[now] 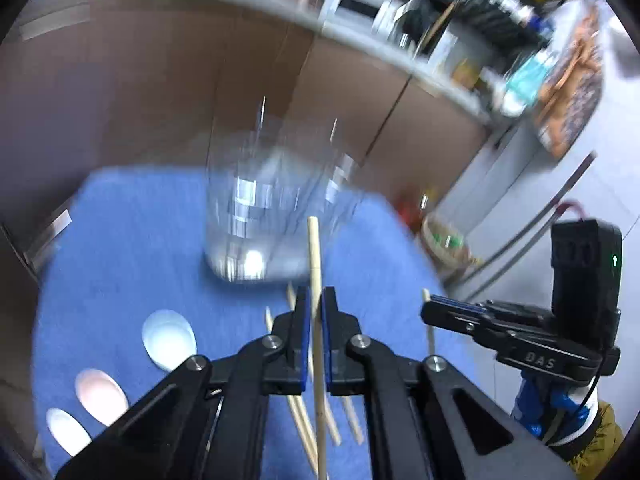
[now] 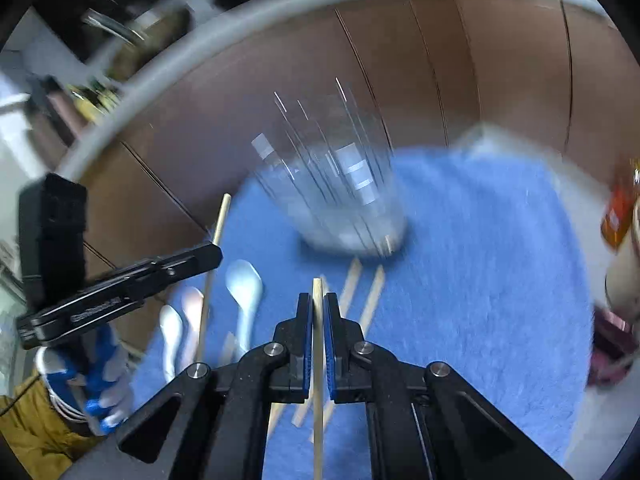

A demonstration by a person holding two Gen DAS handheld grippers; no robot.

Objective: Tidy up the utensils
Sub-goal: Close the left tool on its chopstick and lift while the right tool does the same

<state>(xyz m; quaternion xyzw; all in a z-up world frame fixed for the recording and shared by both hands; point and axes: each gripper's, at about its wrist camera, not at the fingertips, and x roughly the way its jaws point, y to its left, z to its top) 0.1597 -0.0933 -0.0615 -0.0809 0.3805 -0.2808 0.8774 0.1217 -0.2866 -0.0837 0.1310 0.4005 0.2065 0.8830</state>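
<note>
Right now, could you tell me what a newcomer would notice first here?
Each claw is shut on a single wooden chopstick: the left claw and the right claw. Ahead stands a clear glass container on the blue mat, with pale spoons lying to the left.

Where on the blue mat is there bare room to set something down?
Bare blue mat lies right of the clear glass tumbler. Crowded: loose wooden chopsticks before the glass, pale ceramic spoons to their left.

Blue cloth (image 1: 120, 240) before brown cabinet doors (image 1: 140, 92)
</note>
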